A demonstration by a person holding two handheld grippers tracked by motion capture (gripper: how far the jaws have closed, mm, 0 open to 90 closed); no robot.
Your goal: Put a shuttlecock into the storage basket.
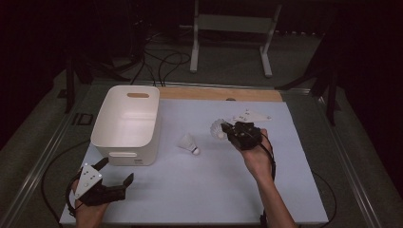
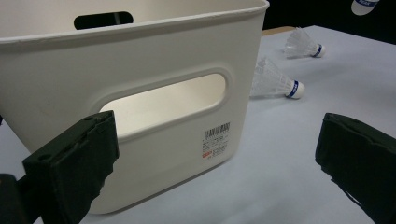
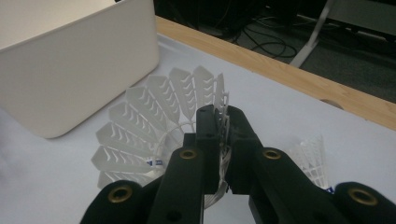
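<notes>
A white plastic shuttlecock hangs above the table, pinched by the rim of its skirt in my right gripper. In the high view that gripper is right of the table's middle, with the shuttlecock sticking out to its left. A second shuttlecock lies on its side on the white table top, between the gripper and the bin. A third shuttlecock lies on the table just beyond the right gripper. My left gripper is open near the front left corner, its jaws facing the bin's near wall with nothing between them.
A white bin with handle cut-outs stands at the left, and what I see of its inside is bare. A wooden strip runs along the table's far edge. Cables and a white frame are on the floor beyond.
</notes>
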